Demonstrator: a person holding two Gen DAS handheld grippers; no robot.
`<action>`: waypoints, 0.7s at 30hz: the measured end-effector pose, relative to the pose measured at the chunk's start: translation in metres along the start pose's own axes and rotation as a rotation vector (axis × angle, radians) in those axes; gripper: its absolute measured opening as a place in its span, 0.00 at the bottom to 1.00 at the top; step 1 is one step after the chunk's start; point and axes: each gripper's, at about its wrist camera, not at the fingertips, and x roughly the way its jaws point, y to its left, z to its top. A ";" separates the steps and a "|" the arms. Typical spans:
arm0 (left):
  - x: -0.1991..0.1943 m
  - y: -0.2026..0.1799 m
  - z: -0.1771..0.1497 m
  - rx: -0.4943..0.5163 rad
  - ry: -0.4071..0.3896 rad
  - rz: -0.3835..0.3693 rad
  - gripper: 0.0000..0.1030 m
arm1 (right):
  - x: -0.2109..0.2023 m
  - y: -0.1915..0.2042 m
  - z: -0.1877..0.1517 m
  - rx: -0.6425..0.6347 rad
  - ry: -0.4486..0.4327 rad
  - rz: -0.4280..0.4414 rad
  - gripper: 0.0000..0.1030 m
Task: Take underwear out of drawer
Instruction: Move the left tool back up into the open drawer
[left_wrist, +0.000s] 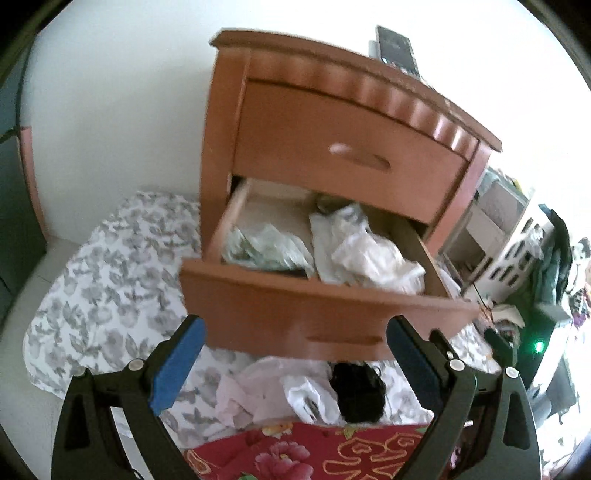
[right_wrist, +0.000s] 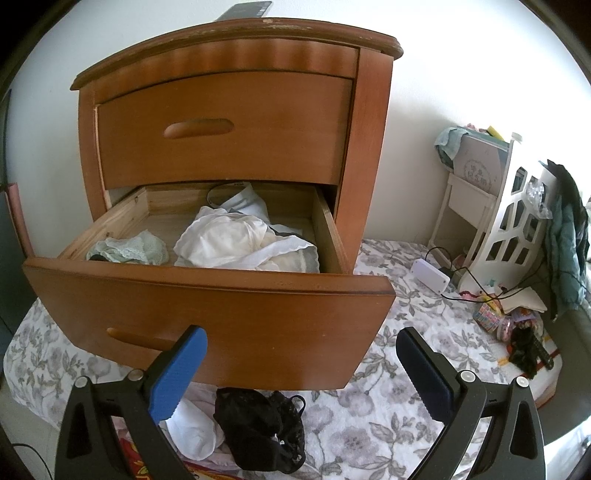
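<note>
Left wrist view: left gripper (left_wrist: 295, 354) wide open, empty, hovering before pulled-out lower drawer of brown wooden nightstand (left_wrist: 317, 310). Pale green and white underwear inside drawer (left_wrist: 365, 254); black lace underwear (left_wrist: 356, 391) on floral bedsheet (left_wrist: 103, 280) below.

Right wrist view: right gripper (right_wrist: 301, 363) spread wide, empty, near drawer (right_wrist: 207, 317) front. White underwear (right_wrist: 229, 240) right, green lace piece (right_wrist: 129, 251) left, black lace underwear (right_wrist: 262, 428) on floral bedsheet (right_wrist: 388, 424).

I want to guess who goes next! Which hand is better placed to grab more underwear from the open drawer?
Probably the right gripper: it looks squarely into the drawer at the white underwear, fingers empty. The left gripper is empty too, but its view is skewed.
</note>
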 end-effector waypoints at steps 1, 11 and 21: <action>-0.002 0.002 0.005 -0.005 -0.011 0.007 0.96 | 0.000 0.000 0.000 0.000 0.000 0.000 1.00; -0.021 0.006 0.059 0.012 -0.100 0.053 0.96 | 0.000 0.000 0.000 0.001 0.001 0.001 1.00; 0.002 0.007 0.095 0.022 0.004 0.023 0.96 | 0.002 0.000 0.000 0.003 0.008 0.006 1.00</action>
